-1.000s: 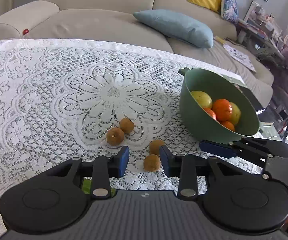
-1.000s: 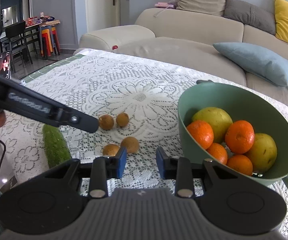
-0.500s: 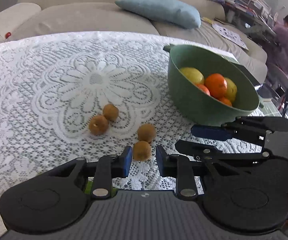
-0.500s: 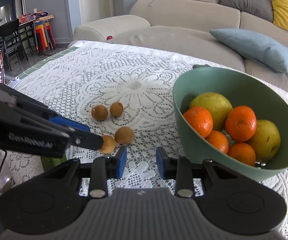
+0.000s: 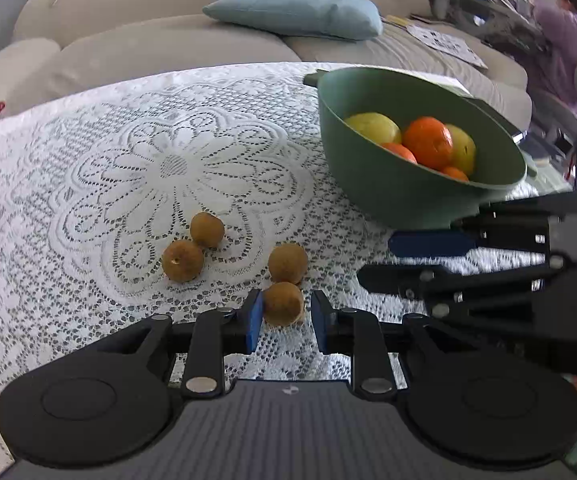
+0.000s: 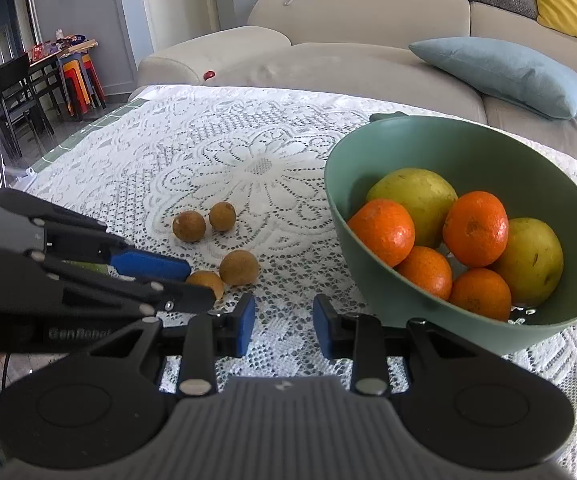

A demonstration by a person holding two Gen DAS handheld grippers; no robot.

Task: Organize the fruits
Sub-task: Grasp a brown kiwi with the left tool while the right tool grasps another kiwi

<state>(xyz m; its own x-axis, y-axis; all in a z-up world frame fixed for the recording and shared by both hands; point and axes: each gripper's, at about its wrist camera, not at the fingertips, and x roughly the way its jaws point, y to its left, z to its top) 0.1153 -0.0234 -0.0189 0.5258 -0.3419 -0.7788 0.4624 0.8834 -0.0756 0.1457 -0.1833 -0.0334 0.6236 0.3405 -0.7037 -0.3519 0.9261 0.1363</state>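
Observation:
Several small brown fruits lie on the lace tablecloth (image 5: 88, 152). The nearest brown fruit (image 5: 283, 303) sits between the fingers of my left gripper (image 5: 286, 314), which is open around it with a gap on the right side. That fruit also shows in the right wrist view (image 6: 207, 282), partly behind the left gripper (image 6: 184, 280). Another brown fruit (image 5: 287, 263) lies just beyond it, and a pair (image 5: 192, 246) lies further left. A green bowl (image 5: 388, 196) holds oranges (image 6: 474, 228) and yellow fruits (image 6: 414, 196). My right gripper (image 6: 284, 326) is open and empty over the cloth beside the bowl (image 6: 468, 148).
A beige sofa (image 6: 368, 56) with a blue pillow (image 6: 504, 68) stands behind the table. A dining table and chairs (image 6: 28, 80) stand far left. A person (image 5: 568, 28) sits far right. My right gripper (image 5: 488, 256) reaches in from the right in the left wrist view.
My left gripper has moved forward and down, so the nearest brown fruit now lies between its fingers. The right gripper has shifted a little closer to the bowl.

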